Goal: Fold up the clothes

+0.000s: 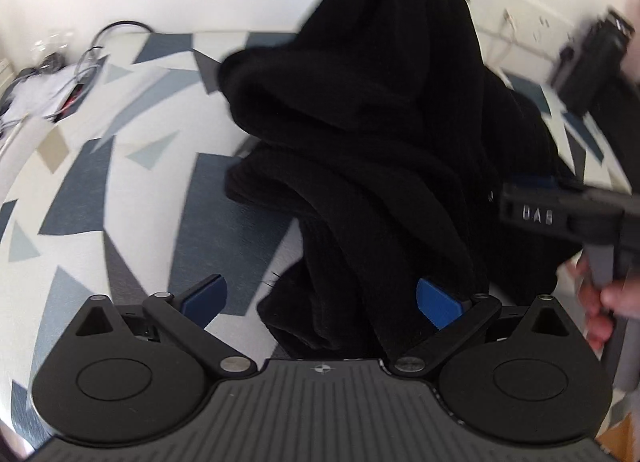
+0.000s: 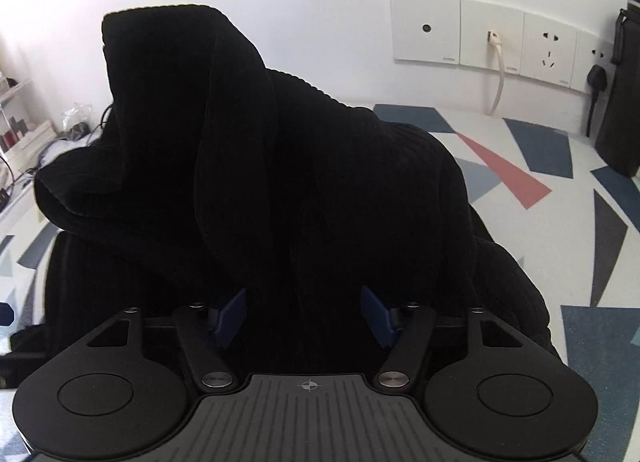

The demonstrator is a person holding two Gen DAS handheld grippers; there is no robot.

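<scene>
Black ribbed garment (image 1: 380,134) lies heaped on a tabletop (image 1: 120,190) under a cloth printed with blue, grey and beige shards; in the right wrist view the cloth also shows a red-pink shard. The heap stands in a tall peak at the far side and spills toward the near edge in thick folds. No container in sight; nothing is held inside anything.

Left tool (image 1: 320,298): blue pads wide apart, clear daylight between them. The near tail of the garment lies between and below the fingers, but the pads press on nothing.

Right tool (image 2: 304,314): blue pads part-way apart with dark fabric filling the gap. Fabric is so black that I cannot tell whether the pads bear on it or merely straddle it. In the left wrist view this tool (image 1: 532,214) comes in from the right edge, blurred, its tips lost against the cloth; a hand (image 1: 604,302) grips its handle, cut off by the frame.

Far right wall carries a row of sockets (image 2: 488,38) with a white cable plugged in. Far left, a tangle of cables (image 1: 84,62), blurred. A dark upright object at the right edge is cut off, unidentifiable.
</scene>
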